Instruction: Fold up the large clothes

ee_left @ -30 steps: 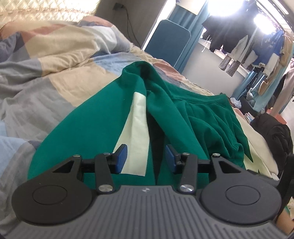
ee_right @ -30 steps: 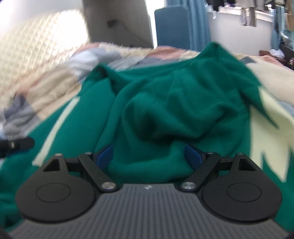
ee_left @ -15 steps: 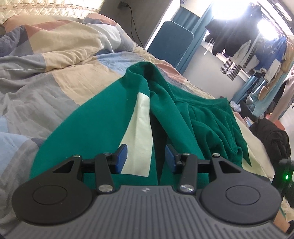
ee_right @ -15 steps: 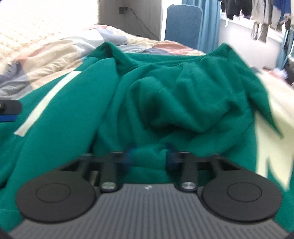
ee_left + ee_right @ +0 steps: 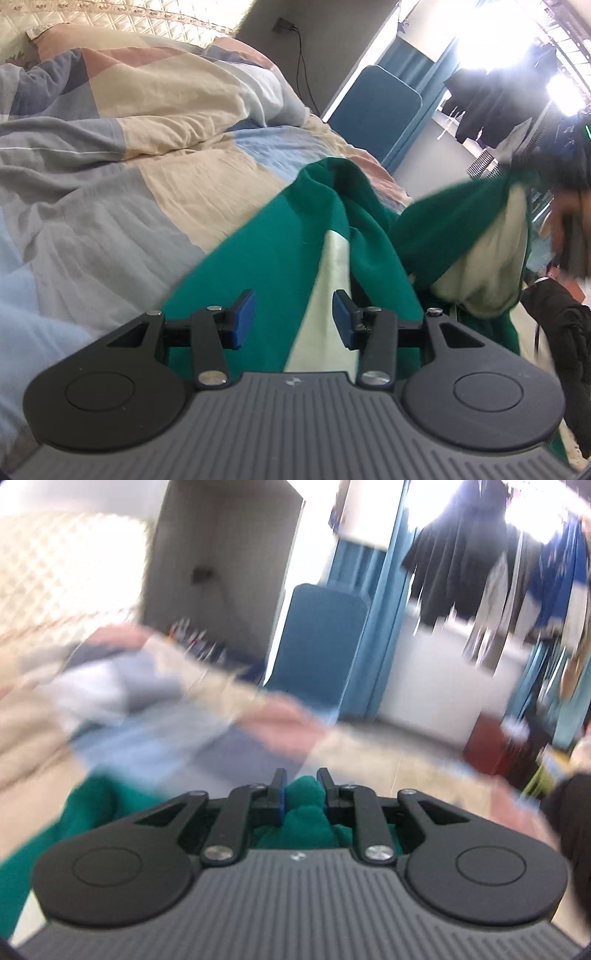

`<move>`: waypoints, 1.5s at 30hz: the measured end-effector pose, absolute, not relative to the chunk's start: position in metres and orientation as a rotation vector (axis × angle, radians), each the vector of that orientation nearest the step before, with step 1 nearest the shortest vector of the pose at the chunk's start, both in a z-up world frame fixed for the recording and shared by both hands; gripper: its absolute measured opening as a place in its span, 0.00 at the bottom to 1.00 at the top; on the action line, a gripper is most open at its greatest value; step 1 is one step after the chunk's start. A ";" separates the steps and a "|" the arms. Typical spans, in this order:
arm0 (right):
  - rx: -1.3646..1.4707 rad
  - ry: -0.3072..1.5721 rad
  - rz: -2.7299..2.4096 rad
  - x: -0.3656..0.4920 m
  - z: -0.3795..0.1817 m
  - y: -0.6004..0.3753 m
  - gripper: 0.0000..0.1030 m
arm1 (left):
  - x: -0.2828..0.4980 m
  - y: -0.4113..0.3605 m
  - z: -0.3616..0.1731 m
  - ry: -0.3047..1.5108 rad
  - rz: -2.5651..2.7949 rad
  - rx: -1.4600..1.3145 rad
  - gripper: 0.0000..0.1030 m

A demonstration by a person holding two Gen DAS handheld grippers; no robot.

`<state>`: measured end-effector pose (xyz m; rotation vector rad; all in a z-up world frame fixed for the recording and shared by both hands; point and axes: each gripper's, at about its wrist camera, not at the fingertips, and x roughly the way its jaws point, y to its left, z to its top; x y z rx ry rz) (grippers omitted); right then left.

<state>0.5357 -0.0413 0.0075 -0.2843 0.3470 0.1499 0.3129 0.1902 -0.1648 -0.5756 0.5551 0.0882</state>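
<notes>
On the bed: the green garment (image 5: pixel 288 236) lies across the patchwork duvet (image 5: pixel 122 173), one part raised off it at my right.
Change: a second ago my right claw (image 5: pixel 301 788) hung wide apart over the crumpled middle; it has since shut and gone up.
Right claw: clamped on a bunch of green cloth, seen blurred against the room.
Left claw (image 5: pixel 293 319): jaws apart, holding nothing, low over the garment near its pale stripe (image 5: pixel 325 291).
Meaning: I judge the lift has begun, to spread or turn the piece before any fold.
Look of garment: thick green knit, pale cream panels, rumpled; the lifted part shows cream cloth beneath.
Not clear: which part I hold.
</notes>
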 end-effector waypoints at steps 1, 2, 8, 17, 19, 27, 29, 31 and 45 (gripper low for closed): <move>-0.279 0.329 0.136 0.551 0.016 -0.036 0.19 | 0.317 0.193 -0.168 0.557 0.085 -0.580 0.50; -0.267 0.310 0.123 0.567 0.024 -0.031 0.19 | 0.320 0.195 -0.171 0.561 0.080 -0.586 0.50; -0.263 0.240 0.092 0.650 0.012 0.001 0.19 | 0.338 0.202 -0.190 0.546 0.041 -0.614 0.50; -0.259 0.357 0.101 0.720 -0.121 0.017 0.19 | 0.354 0.195 -0.212 0.547 0.067 -0.596 0.50; -0.244 0.391 0.093 0.730 -0.147 0.016 0.20 | 0.358 0.196 -0.217 0.539 0.071 -0.611 0.50; -0.130 0.410 0.082 0.728 -0.163 0.002 0.26 | 0.355 0.203 -0.218 0.528 0.053 -0.657 0.50; -0.127 0.403 0.094 0.716 -0.152 0.000 0.36 | 0.355 0.201 -0.216 0.531 0.059 -0.641 0.50; -0.111 0.407 0.120 0.704 -0.141 -0.007 0.40 | 0.353 0.198 -0.212 0.533 0.069 -0.617 0.50; -0.008 0.389 0.282 0.467 -0.041 -0.105 0.55 | 0.305 0.169 -0.175 0.574 0.083 -0.493 0.50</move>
